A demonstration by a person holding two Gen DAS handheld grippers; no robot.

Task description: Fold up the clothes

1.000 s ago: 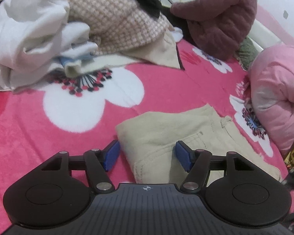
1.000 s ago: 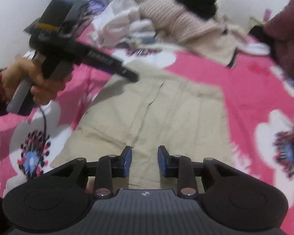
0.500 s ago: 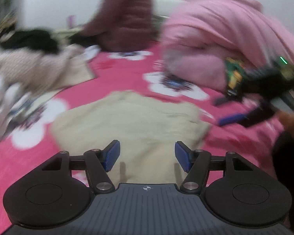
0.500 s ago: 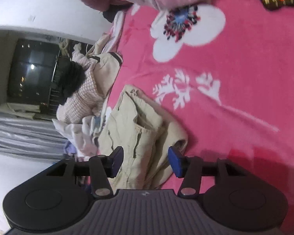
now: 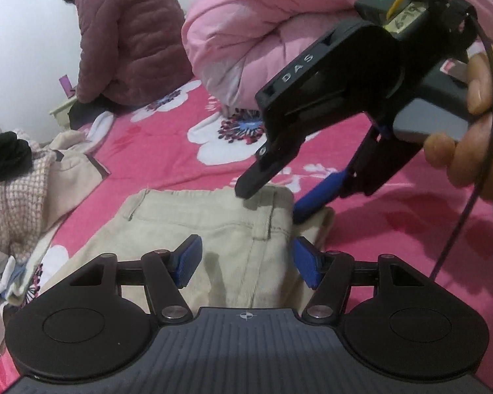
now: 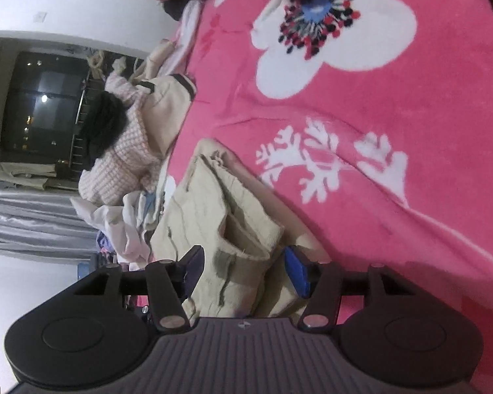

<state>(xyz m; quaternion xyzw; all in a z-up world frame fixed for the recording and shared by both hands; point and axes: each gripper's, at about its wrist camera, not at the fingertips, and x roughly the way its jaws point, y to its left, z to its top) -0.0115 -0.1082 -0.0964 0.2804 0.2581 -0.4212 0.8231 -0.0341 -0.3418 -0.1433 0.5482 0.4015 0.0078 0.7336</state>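
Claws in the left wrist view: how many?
2. The left claw is open at bottom centre over the beige trousers; the right claw is at their far right corner, also open.

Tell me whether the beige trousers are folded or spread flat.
Folded: the beige trousers show stacked layers at the corner, which sits between the open right gripper fingers.

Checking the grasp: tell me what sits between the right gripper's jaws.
In the right wrist view, a folded corner of the beige trousers sits between the open right gripper.
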